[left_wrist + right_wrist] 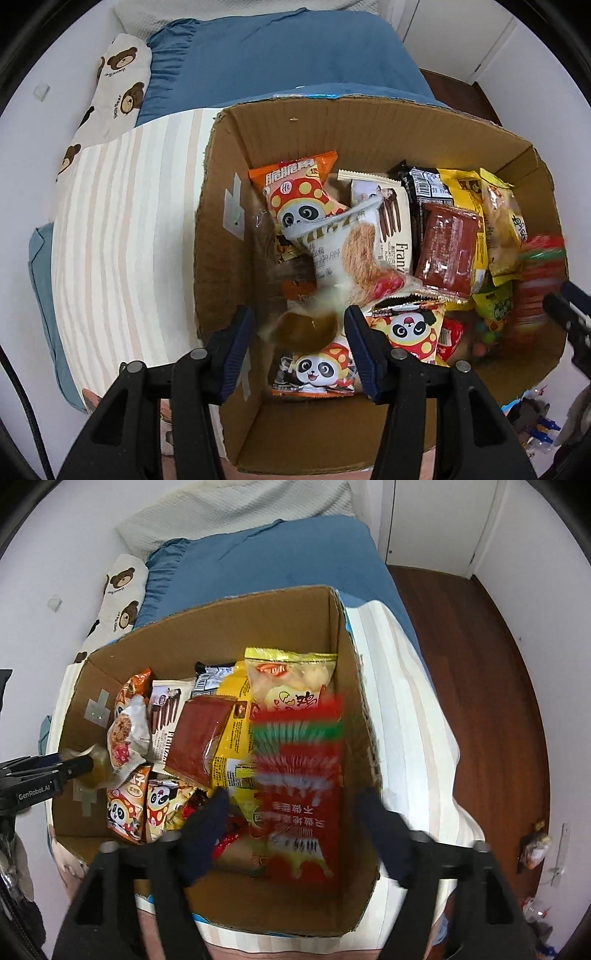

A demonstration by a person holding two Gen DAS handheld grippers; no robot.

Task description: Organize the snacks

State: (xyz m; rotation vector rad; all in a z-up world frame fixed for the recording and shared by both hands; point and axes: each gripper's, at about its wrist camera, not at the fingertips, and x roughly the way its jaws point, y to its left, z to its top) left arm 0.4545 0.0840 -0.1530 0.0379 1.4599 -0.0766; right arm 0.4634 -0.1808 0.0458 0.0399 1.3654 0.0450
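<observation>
Cardboard box (236, 155) is sitting on a striped cover (122, 229) over a blue bed (280, 59), holding a heap of snack packets.

Left view: left gripper (299, 332) is pointing down into the box near its 7 o'clock corner. A blurred amber packet (306, 325) is lying between the two blue pads (236, 347). Whether the pads are pressing on it I cannot tell; a gap is showing at each side, but blur is smearing the packet's edges. At 12 o'clock from this gripper a white packet (354, 243) is leaning over an orange panda packet (295, 192). At 6 o'clock below the amber packet another panda packet (317, 369) is lying flat, and a third (406, 328) is lying at 3 o'clock. A dark red packet (447, 247) is lying at 2 o'clock, on top of yellow ones.

Right view: right gripper (291, 830) is standing with its fingers (207, 827) wide apart. A tall red packet (299, 775) with green and white stripes is sitting between them, heavily blurred, against the box's 3 o'clock wall. Neither finger is touching it; there is clear space on both sides. A pale yellow packet (291, 675) is lying at 12 o'clock from the red one. The left gripper is showing at the 9 o'clock edge of this view.

A bear-print pillow (118, 81) is lying at 11 o'clock beyond the box.
</observation>
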